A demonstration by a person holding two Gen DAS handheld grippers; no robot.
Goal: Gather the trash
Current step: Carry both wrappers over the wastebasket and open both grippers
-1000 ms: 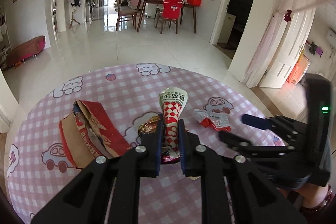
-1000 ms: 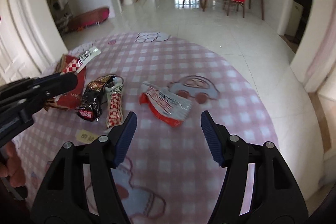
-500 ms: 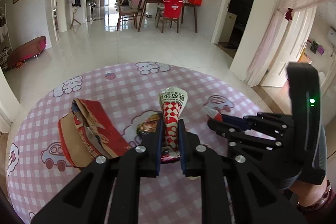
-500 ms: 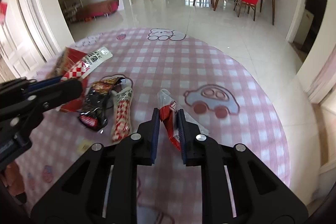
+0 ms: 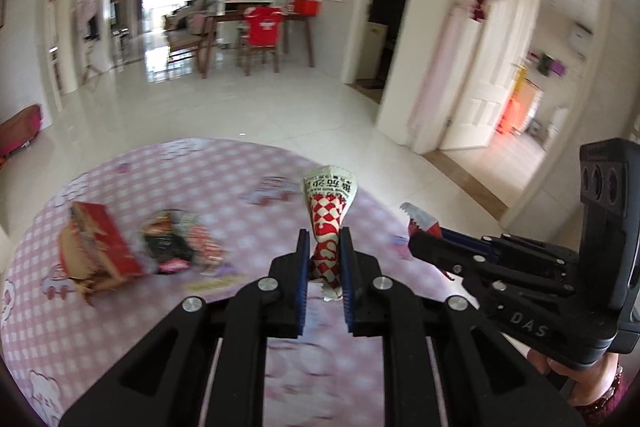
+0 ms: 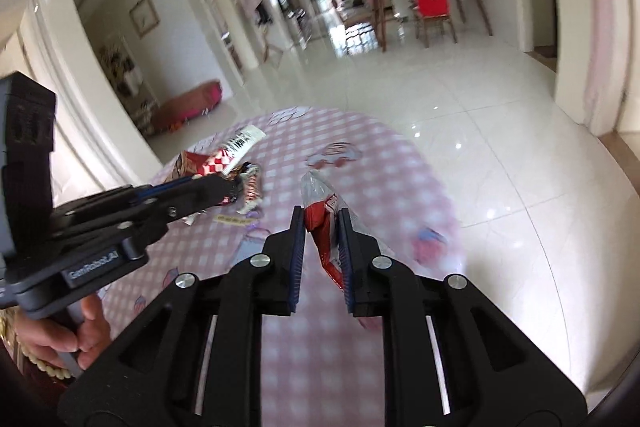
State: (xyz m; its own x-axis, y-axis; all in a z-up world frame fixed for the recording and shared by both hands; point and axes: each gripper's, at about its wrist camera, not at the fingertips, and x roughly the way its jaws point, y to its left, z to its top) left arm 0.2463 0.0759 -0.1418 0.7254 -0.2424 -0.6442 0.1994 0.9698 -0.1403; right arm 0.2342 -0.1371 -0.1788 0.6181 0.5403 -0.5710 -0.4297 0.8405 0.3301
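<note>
My left gripper [image 5: 323, 241] is shut on a red-and-white checked wrapper [image 5: 328, 211], held upright above the round pink checked table [image 5: 208, 171]. My right gripper [image 6: 322, 223] is shut on a red and clear plastic wrapper [image 6: 320, 211], lifted off the table. The right gripper also shows in the left wrist view [image 5: 424, 235] at the right with its wrapper tip [image 5: 416, 217]. The left gripper shows in the right wrist view [image 6: 216, 187] at the left, the checked wrapper [image 6: 232, 151] sticking out of it.
A torn red and brown paper bag [image 5: 96, 247], a dark wrapper [image 5: 168, 247] and a striped wrapper [image 5: 200, 239] lie on the table's left part. A small yellow label [image 6: 234, 221] lies near them. Tiled floor surrounds the table; a dining table with chairs [image 5: 260, 35] stands far back.
My right gripper closed on the red and clear wrapper and lifted it. My left gripper rose and swung right with the checked wrapper, so the bag and other wrappers now lie to its left.
</note>
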